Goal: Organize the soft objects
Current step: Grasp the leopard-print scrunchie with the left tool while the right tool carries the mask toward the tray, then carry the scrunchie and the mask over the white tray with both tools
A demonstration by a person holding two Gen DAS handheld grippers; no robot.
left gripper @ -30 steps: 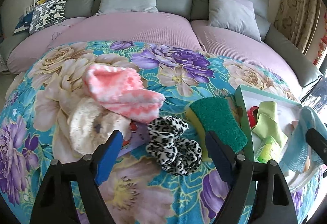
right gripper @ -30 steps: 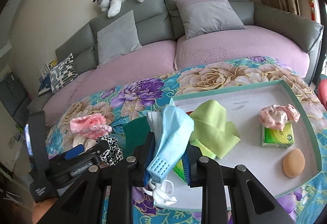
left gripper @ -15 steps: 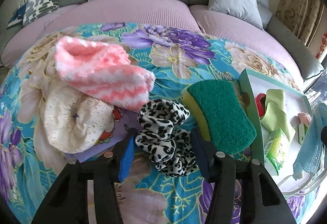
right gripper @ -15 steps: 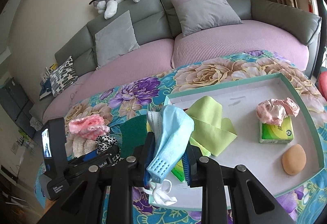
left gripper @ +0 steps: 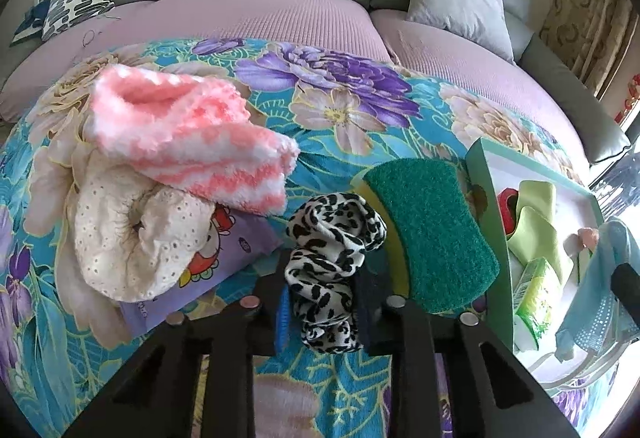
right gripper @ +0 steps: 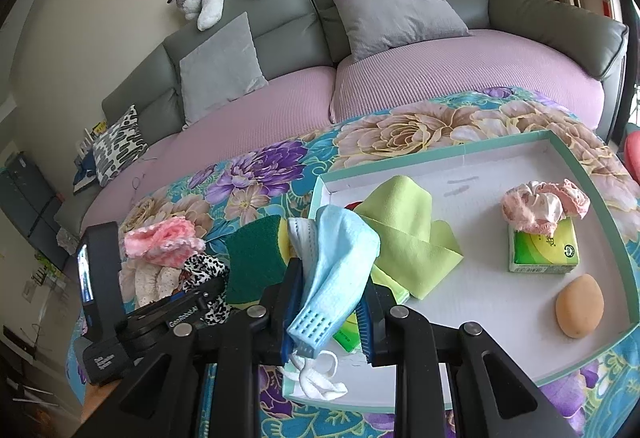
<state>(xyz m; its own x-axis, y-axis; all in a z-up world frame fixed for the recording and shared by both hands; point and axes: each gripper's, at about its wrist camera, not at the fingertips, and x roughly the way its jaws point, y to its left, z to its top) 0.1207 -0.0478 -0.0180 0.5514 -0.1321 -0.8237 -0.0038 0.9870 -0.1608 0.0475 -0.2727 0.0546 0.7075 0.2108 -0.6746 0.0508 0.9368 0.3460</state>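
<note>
the left gripper [left gripper: 322, 312] has just been closing and now pinches the leopard-print fabric scrunchie [left gripper: 334, 258] on the floral blanket [left gripper: 352, 118], beside the green scouring sponge [left gripper: 432, 234]. the right gripper [right gripper: 332, 312] is clamped on a light blue face mask [right gripper: 340, 270] over the white tray [right gripper: 480, 174]. the springy, bunched scrunchie could slip free on lifting, and the mask's dangling loops could snag.

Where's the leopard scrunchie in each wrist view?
Left wrist: leopard scrunchie bottom centre, between the left gripper fingers.
Right wrist: lower left, behind the left gripper.
Shared landmark: green sponge, just right of it in both.
</note>
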